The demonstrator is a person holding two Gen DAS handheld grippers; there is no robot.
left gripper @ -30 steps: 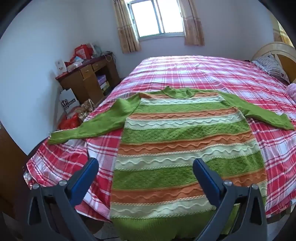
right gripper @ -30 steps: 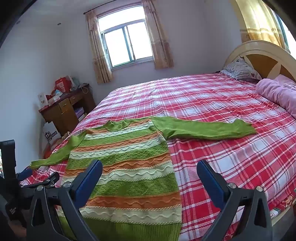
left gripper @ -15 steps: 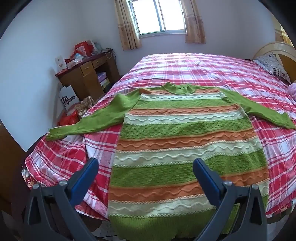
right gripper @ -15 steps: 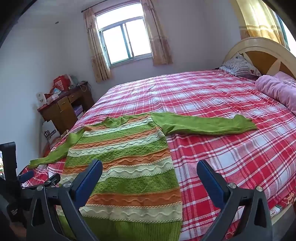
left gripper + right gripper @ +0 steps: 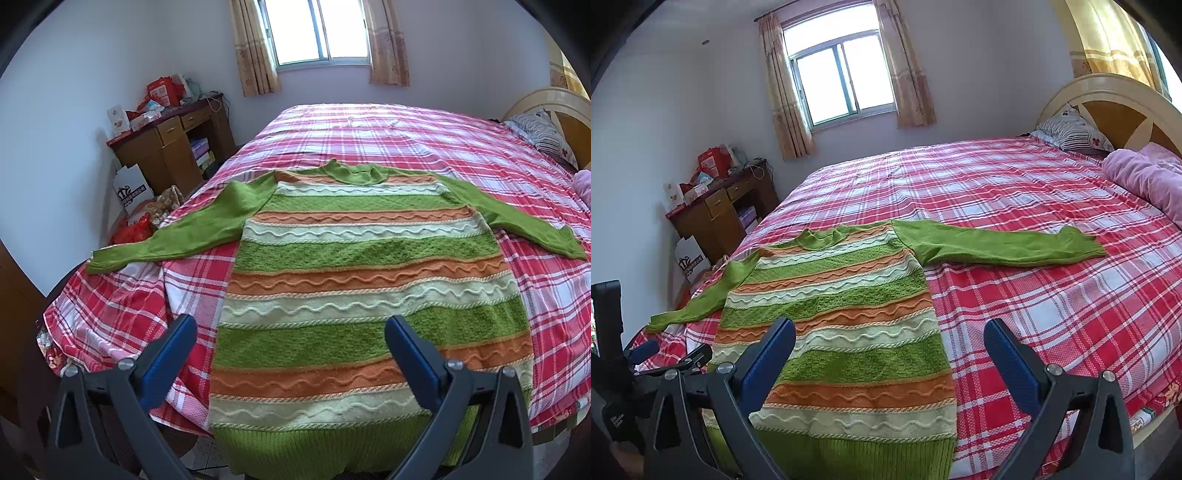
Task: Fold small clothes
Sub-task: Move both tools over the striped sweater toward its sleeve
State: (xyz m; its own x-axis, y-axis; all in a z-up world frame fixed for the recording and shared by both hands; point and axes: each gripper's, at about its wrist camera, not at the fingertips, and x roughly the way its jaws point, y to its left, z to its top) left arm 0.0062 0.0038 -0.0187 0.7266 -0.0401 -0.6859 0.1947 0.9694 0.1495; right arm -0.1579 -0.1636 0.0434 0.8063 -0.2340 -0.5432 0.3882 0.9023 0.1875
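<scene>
The left gripper (image 5: pixel 290 341) has its two blue fingers wide apart and holds nothing. It hangs above the lower part of the striped sweater (image 5: pixel 369 295), near the front edge of the bed (image 5: pixel 369 147), and does not touch the cloth. The right gripper (image 5: pixel 890 345) is also spread wide with nothing between its fingers. Its left finger (image 5: pixel 772 354) is over the lower part of the sweater (image 5: pixel 842 314) and its right finger is over the bare plaid bedsheet (image 5: pixel 1052 295) beside the sweater. In the right wrist view the left gripper (image 5: pixel 670 350) shows at the left side, near the front left corner of the bed.

The sweater lies flat and unfolded on the plaid bedsheet (image 5: pixel 388 129), with bands of green, orange and pale cream. Its green hem hangs over the front edge of the bed and its collar points toward the far edge. The left sleeve (image 5: pixel 177 240) reaches out to the left edge of the bed, and the right sleeve (image 5: pixel 997 245) lies stretched toward the headboard (image 5: pixel 1115 107).

A striped pillow (image 5: pixel 1071 133) and a pink blanket (image 5: pixel 1145 177) lie at the headboard end. On the floor beside the left edge stands a wooden desk (image 5: pixel 173 147) with red boxes on top. A window (image 5: pixel 319 29) with curtains is in the far wall.
</scene>
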